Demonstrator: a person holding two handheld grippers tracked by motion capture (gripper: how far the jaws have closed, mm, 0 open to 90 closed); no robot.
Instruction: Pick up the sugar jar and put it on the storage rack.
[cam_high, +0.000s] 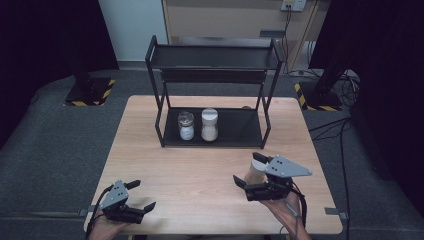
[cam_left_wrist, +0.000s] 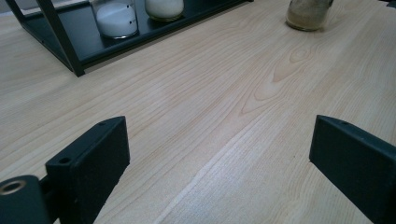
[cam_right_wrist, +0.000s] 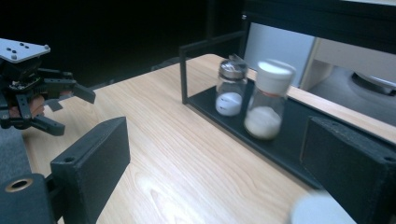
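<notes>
Right gripper (cam_high: 249, 171) lower right, jaws spread around tan spice jar (cam_high: 255, 172); left gripper (cam_high: 142, 196) lower left, spread, empty.

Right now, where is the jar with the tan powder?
In the high view the tan jar stands on the table's right front, between the right gripper's open jaws.

Each hand held a black tool with two flat, blocky jaws: the left gripper (cam_high: 138, 196) and the right gripper (cam_high: 248, 170). Each had a grey three-cornered plate with small screws on top. Black cables trailed back from both, and each jaw had a small round hole.
</notes>
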